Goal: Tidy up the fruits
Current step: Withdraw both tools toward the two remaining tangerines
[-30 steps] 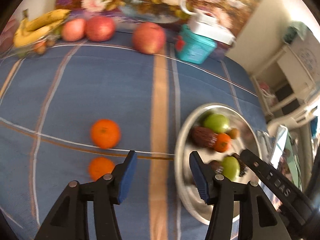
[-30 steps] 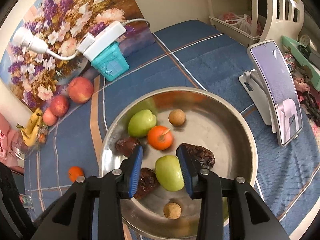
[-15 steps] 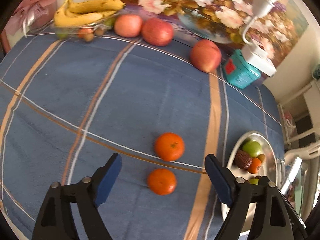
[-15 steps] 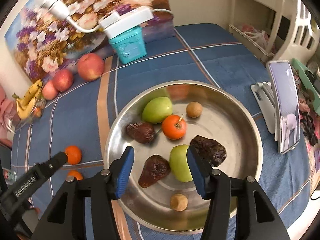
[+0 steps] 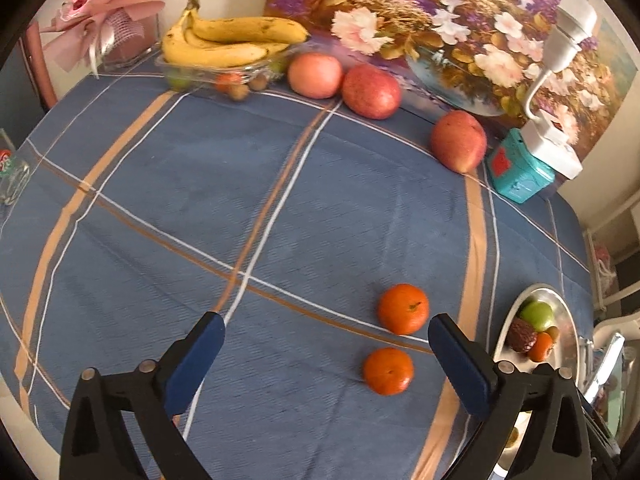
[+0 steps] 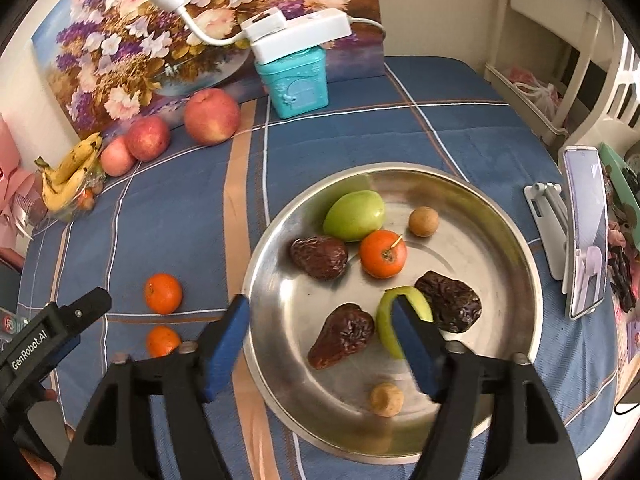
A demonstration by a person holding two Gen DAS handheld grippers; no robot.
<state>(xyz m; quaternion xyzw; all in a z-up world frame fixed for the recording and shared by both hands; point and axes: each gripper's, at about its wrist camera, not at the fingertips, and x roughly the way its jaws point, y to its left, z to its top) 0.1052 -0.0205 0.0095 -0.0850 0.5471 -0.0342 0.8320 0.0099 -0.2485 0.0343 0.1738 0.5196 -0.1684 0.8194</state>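
Two tangerines lie on the blue checked tablecloth, the far one (image 5: 403,309) (image 6: 163,293) and the near one (image 5: 387,370) (image 6: 162,340). My left gripper (image 5: 326,354) is wide open and empty above the cloth, and the tangerines sit between its fingers toward the right finger (image 5: 460,364). The steel bowl (image 6: 516,236) (image 5: 570,320) holds two green fruits, a small tomato, dark dates and small brown fruits. My right gripper (image 6: 320,328) is open and empty above the bowl's near left part.
Three red apples (image 5: 372,85) and a clear dish of bananas (image 5: 224,46) stand along the back by a flower painting. A teal box (image 6: 294,76) with a white power strip sits behind the bowl. A phone on a stand (image 6: 584,236) is right of the bowl.
Both grippers have opened wider. The right one let go of the green fruit and drew back. The left view swung left from the bowl to the two tangerines.
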